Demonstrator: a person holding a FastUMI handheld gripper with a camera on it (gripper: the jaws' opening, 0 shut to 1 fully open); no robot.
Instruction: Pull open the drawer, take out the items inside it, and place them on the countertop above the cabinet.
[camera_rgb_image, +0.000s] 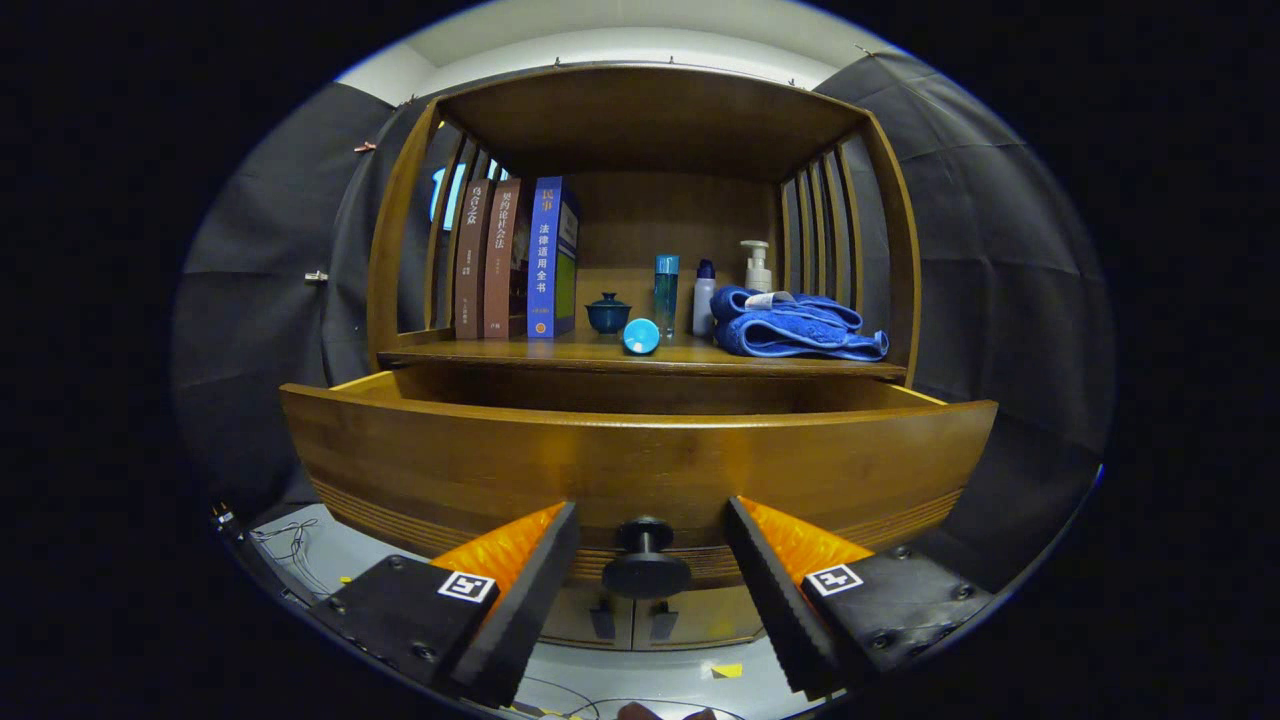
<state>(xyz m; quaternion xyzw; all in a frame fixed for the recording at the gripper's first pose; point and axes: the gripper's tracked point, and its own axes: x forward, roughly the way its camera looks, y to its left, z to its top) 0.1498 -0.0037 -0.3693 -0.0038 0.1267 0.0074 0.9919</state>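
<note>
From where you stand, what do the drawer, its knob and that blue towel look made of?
The drawer looks like varnished wood: brown grain with a glossy sheen. Its knob, between the open gripper fingers, is dark and smooth, perhaps metal or painted wood. The blue towel looks like soft terry cloth, folded in plush rolls.

Gripper camera faces cabinet (640, 250) front-on, close to drawer (640, 465), fingers (530, 590) flanking knob (645, 560).

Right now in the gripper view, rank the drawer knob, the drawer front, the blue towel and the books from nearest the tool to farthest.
1. Drawer knob, between the open tool's fingers.
2. Drawer front, just behind the knob.
3. Blue towel, on the countertop's right; books, on its left: too close to call.
</note>
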